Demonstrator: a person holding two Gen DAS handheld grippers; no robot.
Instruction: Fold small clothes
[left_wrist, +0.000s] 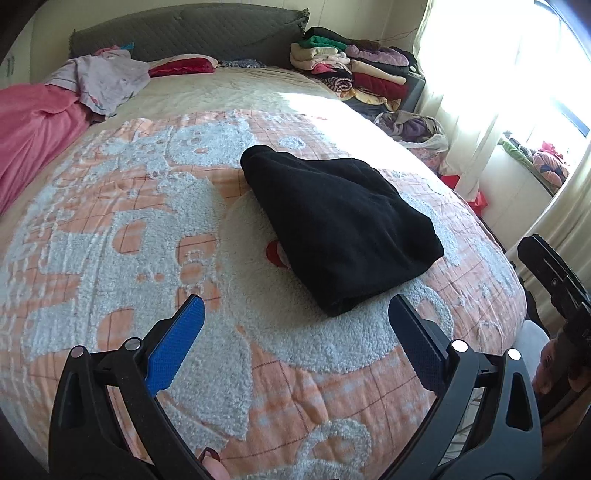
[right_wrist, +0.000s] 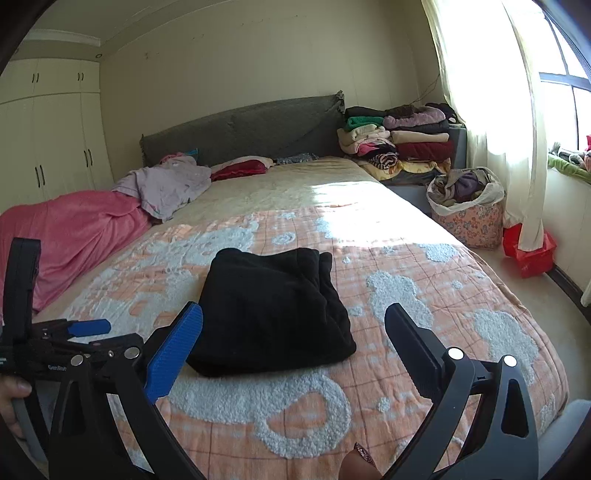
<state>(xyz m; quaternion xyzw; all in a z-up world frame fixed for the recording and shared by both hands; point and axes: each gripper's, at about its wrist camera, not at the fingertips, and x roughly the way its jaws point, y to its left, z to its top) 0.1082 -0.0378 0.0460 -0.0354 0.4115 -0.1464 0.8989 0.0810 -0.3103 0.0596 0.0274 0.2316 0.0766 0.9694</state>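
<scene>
A black garment (left_wrist: 340, 229) lies folded into a thick rectangle on the orange and white bedspread (left_wrist: 110, 229). It also shows in the right wrist view (right_wrist: 273, 310). My left gripper (left_wrist: 295, 314) is open and empty, just in front of the garment's near corner and apart from it. My right gripper (right_wrist: 293, 317) is open and empty, held above the bed's near edge with the garment ahead between its fingers. The left gripper also shows at the left of the right wrist view (right_wrist: 88, 326).
A pink blanket (right_wrist: 70, 232) and a lilac garment (right_wrist: 170, 184) lie on the bed's far left. A stack of folded clothes (right_wrist: 399, 147) stands by the grey headboard (right_wrist: 240, 125). A floral basket of clothes (right_wrist: 469, 206) and red bags (right_wrist: 532, 251) are on the floor at right.
</scene>
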